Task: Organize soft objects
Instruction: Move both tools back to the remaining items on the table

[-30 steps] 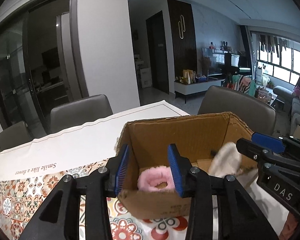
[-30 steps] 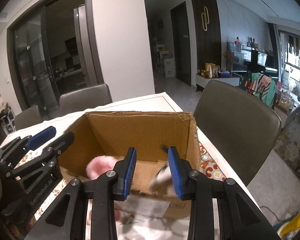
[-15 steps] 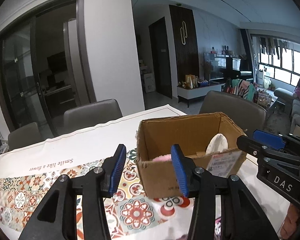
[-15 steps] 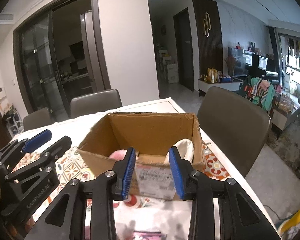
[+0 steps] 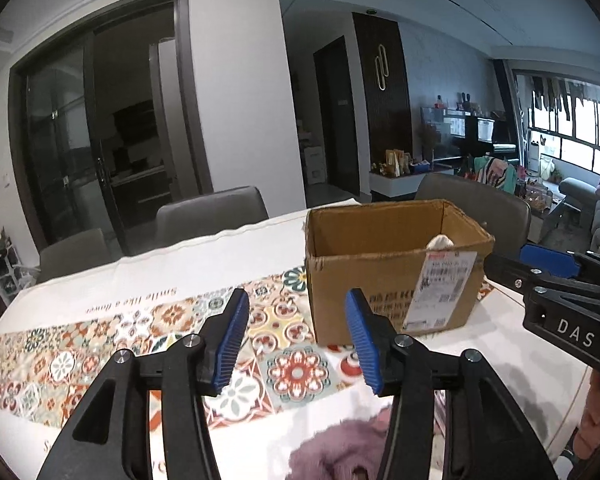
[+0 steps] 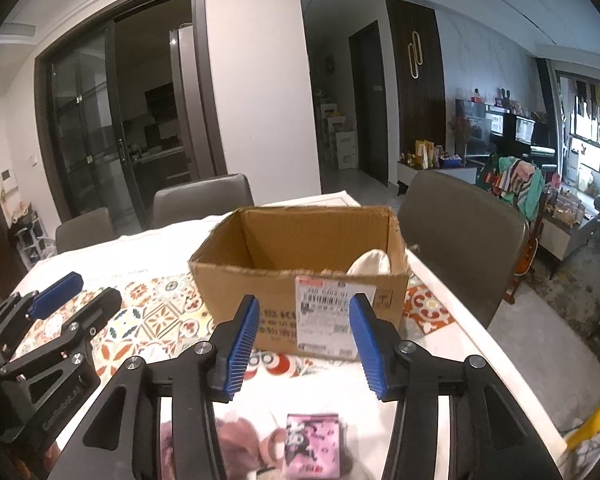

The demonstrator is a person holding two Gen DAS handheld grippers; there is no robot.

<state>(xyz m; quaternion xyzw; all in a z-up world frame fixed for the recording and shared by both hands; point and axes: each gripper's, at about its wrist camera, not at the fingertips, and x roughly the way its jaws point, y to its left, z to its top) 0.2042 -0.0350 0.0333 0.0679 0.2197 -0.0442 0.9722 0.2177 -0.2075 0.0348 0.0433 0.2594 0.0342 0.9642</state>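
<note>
An open cardboard box (image 6: 300, 280) stands on the tabletop (image 5: 520, 360), which is covered with a white cloth bearing a band of colourful tile pattern (image 5: 148, 336). A white shipping label (image 6: 334, 312) is stuck to the box's near wall. Inside, against the right-hand wall, a white soft item (image 6: 370, 262) pokes up above the rim; from the left wrist view only its top (image 5: 440, 242) shows. The left claw (image 5: 296, 340) hangs above the tabletop short of the box, its blue pads apart and opening, with nothing between them. The right claw (image 6: 304, 344) is likewise apart and opening, empty, pointing at the labelled wall of the box without touching it. Each claw shows at the edge of the other's view, the two side by side. On the cloth below the right claw, near the bottom edge, lies a small pink pouch (image 6: 310, 444) with a dark cartoon print, and just left of it a blurred pinkish fluffy item (image 6: 236, 444). In the left wrist view a mauve fluffy item (image 5: 340, 448) lies under the left claw. Grey chairs (image 6: 200, 200) stand around the tabletop's far side and right side.
</note>
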